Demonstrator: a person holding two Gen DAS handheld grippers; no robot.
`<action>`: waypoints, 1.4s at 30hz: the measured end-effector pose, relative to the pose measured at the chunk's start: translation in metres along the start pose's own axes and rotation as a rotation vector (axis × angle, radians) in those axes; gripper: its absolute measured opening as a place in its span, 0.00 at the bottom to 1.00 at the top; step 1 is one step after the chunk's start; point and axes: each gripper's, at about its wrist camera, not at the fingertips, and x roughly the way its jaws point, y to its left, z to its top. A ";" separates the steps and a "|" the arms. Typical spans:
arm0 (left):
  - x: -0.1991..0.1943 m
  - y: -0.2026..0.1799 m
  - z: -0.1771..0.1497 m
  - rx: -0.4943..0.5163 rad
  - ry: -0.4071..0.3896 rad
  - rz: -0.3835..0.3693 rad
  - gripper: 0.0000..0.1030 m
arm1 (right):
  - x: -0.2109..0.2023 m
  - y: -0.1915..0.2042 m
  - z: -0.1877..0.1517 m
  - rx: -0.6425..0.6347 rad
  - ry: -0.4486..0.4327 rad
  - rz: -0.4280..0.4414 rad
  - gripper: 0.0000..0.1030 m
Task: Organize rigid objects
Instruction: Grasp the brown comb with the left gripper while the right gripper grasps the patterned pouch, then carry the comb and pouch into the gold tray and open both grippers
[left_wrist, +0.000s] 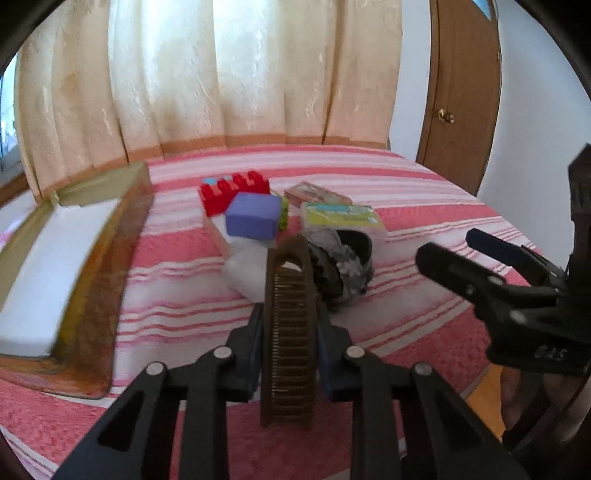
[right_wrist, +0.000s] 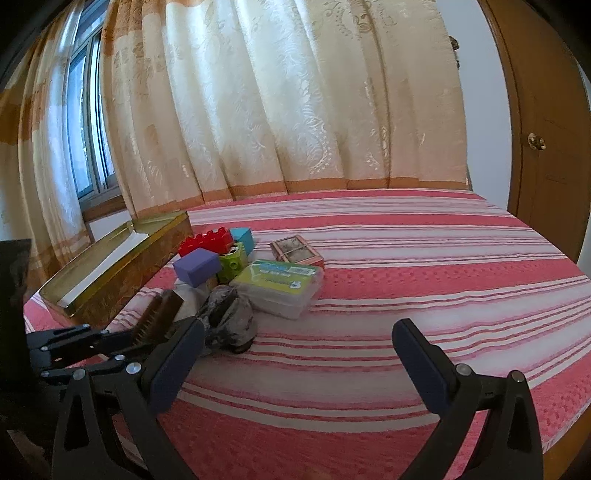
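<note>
Left gripper (left_wrist: 290, 332) jaws pinch a brown comb (left_wrist: 290, 332) upright, just above the striped bedspread (left_wrist: 406, 221). Right gripper (right_wrist: 299, 354) jaws spread wide, nothing between them. Beyond the comb: dark crumpled bundle (left_wrist: 343, 269), purple block (left_wrist: 253, 219), red brick (left_wrist: 232, 190), plastic box (left_wrist: 343, 218). Open tin (left_wrist: 96, 280) lies far left.
</note>
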 end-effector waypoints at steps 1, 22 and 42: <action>-0.003 0.001 0.000 0.002 -0.016 0.008 0.23 | 0.001 0.003 0.001 -0.008 0.001 0.004 0.99; -0.019 0.035 0.001 -0.021 -0.157 0.174 0.23 | 0.066 0.050 0.012 -0.119 0.230 0.066 0.67; -0.037 0.044 0.003 -0.028 -0.220 0.207 0.23 | 0.032 0.041 0.018 -0.096 0.005 0.115 0.44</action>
